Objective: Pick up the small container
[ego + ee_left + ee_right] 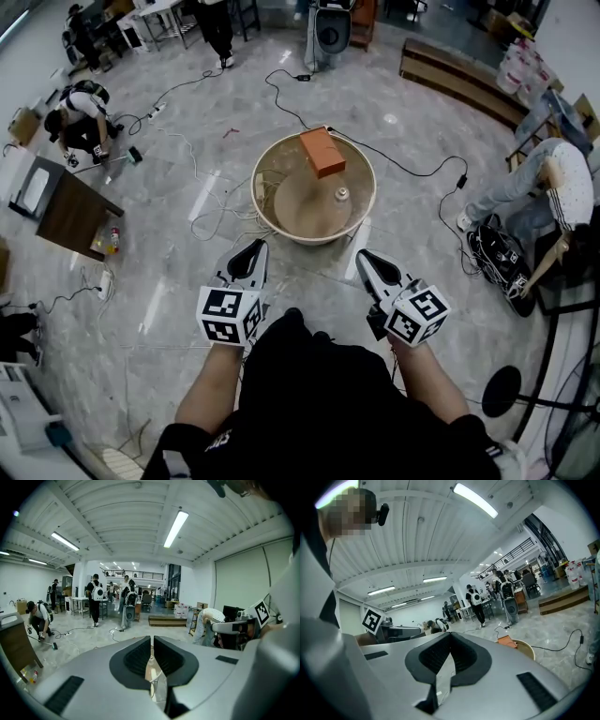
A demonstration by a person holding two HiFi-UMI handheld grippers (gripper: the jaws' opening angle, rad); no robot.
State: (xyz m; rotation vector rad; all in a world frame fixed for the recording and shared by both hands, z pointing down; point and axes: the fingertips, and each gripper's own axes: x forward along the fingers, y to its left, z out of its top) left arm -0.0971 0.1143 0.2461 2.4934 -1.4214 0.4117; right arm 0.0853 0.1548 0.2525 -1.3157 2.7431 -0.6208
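There is one small container (342,194), one orange block (322,150) and one round beige basin (309,240) that carries both, set on the grey marble floor (169,281) ahead of the person. The small container stands upright on the raised disc (302,204) inside the basin, toward the disc's right edge, with its long axis vertical and its top upward; it is too small to tell which way it faces. The orange block lies at the basin's far rim, well apart from the container. Two grippers hang above the floor on the near side of the basin, neither touching it: the left gripper (253,249) off the basin's near-left edge, the right gripper (367,256) off its near-right edge. The left fingers (138,656) are pressed together with nothing between them, and the right fingers (436,657) likewise meet on nothing. A black cable (412,169) runs across the floor from the basin's far-right edge, and four other people are visible around the room
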